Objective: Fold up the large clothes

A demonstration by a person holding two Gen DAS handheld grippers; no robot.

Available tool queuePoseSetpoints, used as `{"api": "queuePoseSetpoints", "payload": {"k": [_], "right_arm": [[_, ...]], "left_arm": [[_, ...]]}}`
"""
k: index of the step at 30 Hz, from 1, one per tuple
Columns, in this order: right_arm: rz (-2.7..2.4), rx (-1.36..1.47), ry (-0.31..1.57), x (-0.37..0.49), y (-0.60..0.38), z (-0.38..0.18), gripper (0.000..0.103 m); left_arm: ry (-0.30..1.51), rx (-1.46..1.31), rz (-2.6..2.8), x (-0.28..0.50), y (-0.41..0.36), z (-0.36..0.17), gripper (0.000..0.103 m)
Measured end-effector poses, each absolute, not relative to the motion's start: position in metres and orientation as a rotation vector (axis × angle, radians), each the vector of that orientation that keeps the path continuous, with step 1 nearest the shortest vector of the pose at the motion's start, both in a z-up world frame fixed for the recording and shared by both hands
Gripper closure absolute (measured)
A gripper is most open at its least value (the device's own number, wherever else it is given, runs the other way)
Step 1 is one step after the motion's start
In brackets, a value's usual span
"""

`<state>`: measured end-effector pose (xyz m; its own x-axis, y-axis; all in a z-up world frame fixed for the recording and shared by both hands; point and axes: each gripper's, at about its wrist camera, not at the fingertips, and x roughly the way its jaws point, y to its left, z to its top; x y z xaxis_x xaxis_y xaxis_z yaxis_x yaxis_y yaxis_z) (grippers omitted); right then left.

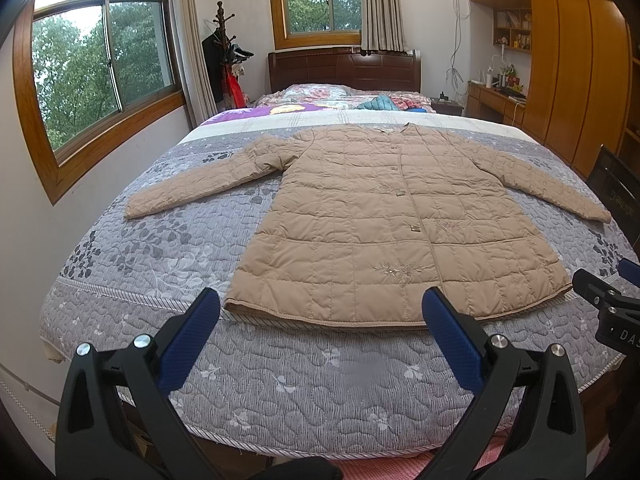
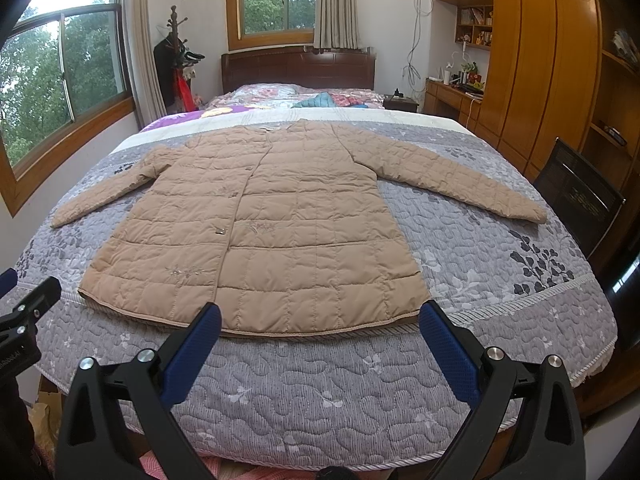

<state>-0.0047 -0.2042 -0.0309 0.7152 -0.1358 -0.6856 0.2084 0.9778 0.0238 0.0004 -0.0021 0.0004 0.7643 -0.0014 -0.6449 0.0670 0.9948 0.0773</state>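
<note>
Quilted tan coat (image 1: pixel 396 216) lies flat on the bed (image 1: pixel 160 240), unfolded; left gripper (image 1: pixel 320 316) and right gripper (image 2: pixel 320 320) jaws wide, empty: 0 folds made.

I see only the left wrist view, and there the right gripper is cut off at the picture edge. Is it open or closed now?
Observer: The right gripper is open, its jaws wide apart, and it holds nothing.
Operator: At which part of the beige quilted coat does it point?
Observer: At the hem. Its right finger appears just beside the hem corner nearer the black chair; I cannot tell if it touches.
</note>
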Motion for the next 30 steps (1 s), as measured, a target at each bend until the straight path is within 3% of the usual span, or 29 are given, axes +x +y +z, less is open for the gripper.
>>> {"api": "queuePoseSetpoints", "payload": {"k": [21,30], "right_arm": [[-0.19,0.107,0.756,0.005,-0.207,-0.034,0.004],[-0.147,0.225,0.863,0.048,-0.263,-0.066,0.004]], "left_arm": [[0.713,0.09,-0.075,0.004,-0.002,0.0,0.003],[0.937,-0.028,-0.329,0.058,-0.013,-0.042,0.003]]}}
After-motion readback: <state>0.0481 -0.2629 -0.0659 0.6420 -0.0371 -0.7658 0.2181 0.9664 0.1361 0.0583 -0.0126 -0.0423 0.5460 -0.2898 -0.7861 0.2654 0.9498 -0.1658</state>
